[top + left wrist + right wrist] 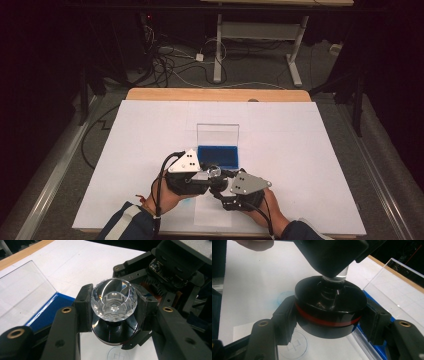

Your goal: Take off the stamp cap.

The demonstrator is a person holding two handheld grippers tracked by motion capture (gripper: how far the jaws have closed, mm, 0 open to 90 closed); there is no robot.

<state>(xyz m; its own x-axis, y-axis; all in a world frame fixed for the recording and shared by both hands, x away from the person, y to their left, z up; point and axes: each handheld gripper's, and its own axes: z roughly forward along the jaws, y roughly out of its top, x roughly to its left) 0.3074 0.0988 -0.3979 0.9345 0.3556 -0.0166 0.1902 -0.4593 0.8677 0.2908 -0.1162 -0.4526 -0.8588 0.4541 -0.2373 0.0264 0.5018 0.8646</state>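
Holding one small assembly between both tools, just in front of the open blue case (218, 156): my left gripper (113, 305) has its jaws closed to the width of a faceted clear knob (114, 300), pads pressed on its two sides, and my right gripper (329, 320) is closed on the black disc with a red band (329, 307) that sits under that knob. The piece hangs above the white sheet (150, 130), not resting on it. Risk, as I judge it: the knob is smooth, cut glass or plastic, and the pads meet it on slanted facets, so a twist or pull against the right gripper could let it squirt out. If the two parts separate suddenly, the disc may tip in the right jaws, which bear only on its thin rim. The case's clear lid (217, 134) stands upright behind the blue tray and close to the grippers; a jerk toward it could knock it shut or shove the case. The left gripper view shows the knob's facets and hollow centre from above; the right gripper view shows the red band, the neck joining knob to disc, and a circled mark (294, 343) on the sheet beneath. The high view gives the case's place on the table (150, 94).
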